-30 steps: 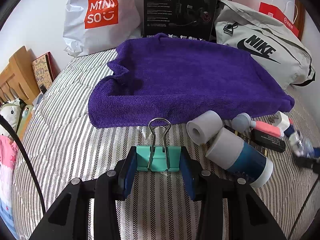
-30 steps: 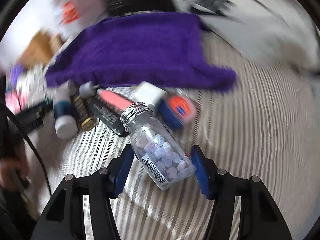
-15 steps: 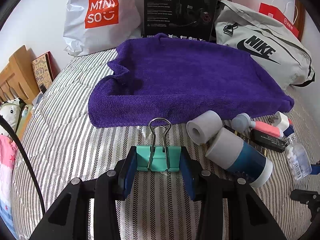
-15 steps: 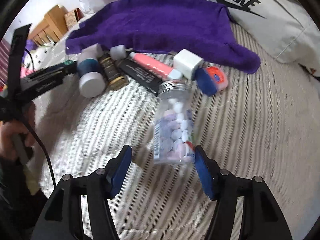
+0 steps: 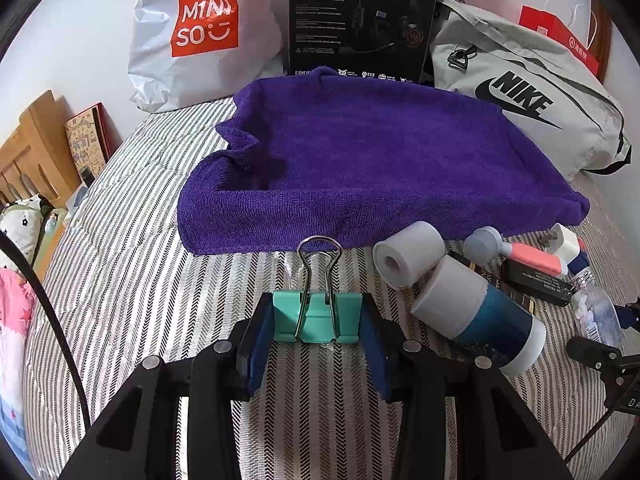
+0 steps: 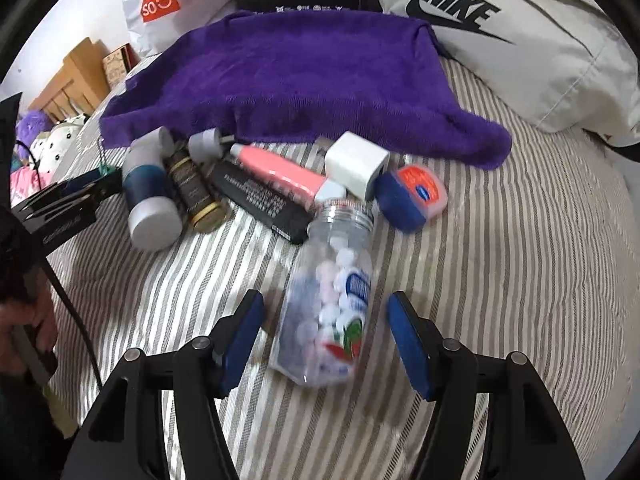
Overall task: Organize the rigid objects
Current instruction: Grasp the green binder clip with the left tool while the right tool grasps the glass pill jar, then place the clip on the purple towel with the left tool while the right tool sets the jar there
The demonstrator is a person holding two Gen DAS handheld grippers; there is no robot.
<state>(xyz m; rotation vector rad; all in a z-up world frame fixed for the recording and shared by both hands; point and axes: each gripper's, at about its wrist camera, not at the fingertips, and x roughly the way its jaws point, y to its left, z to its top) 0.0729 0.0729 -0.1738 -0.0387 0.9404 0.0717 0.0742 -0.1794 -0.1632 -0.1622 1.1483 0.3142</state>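
Since a second ago, your right tool (image 6: 326,338) has let go of the pill bottle (image 6: 330,300), which now lies loose on the striped bed (image 6: 500,280) between its spread fingers, neck toward the white charger (image 6: 356,166). Your left tool (image 5: 318,334) stays pinched on the green binder clip (image 5: 317,316).

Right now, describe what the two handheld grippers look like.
Both the left gripper and the right gripper have matte black angular frames, silver screw heads and dark blue pads. A black cable trails from the left one.
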